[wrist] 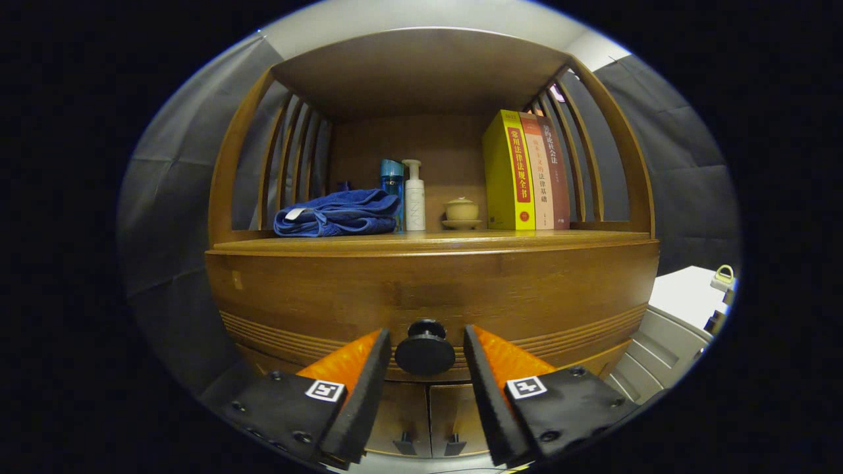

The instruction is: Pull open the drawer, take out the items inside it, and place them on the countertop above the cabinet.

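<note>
Drawer (435, 309) knob (425, 347) btwn open tool (427, 342) fingers

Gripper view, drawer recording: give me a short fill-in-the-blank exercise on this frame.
1. The gripper is open, with the drawer's round ____ between its fingers.
2. The folded towel on the countertop is ____ in colour.
3. The books stand ____ beside the small lidded cup.

Missing words: knob; blue; upright
</note>
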The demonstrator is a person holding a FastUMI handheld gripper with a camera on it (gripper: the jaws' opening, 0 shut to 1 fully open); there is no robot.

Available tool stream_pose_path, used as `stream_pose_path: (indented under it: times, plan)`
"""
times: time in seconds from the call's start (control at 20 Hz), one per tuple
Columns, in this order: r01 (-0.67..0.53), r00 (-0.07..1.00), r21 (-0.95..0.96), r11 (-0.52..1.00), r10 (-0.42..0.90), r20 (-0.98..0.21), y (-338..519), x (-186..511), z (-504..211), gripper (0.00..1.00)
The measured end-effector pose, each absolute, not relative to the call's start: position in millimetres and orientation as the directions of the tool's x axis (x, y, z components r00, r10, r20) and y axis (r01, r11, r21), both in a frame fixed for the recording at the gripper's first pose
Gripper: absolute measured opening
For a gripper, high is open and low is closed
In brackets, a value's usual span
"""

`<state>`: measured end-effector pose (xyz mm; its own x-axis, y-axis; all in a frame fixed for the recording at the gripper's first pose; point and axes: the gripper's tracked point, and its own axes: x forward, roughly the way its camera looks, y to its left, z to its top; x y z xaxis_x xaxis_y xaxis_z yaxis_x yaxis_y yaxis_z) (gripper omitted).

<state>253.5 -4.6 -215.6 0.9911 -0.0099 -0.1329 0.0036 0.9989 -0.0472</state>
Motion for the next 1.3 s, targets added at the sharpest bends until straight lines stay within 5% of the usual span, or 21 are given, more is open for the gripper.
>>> stream_pose_path:
  times: [0.55,1.3]
  plan:
    - [0.020,0.986,-0.049,0.999,-0.028,-0.166,-3,245,-216,0.38]
    - [0.039,0.979,0.026,0.999,-0.033,-0.201,2,138,-210,0.37]
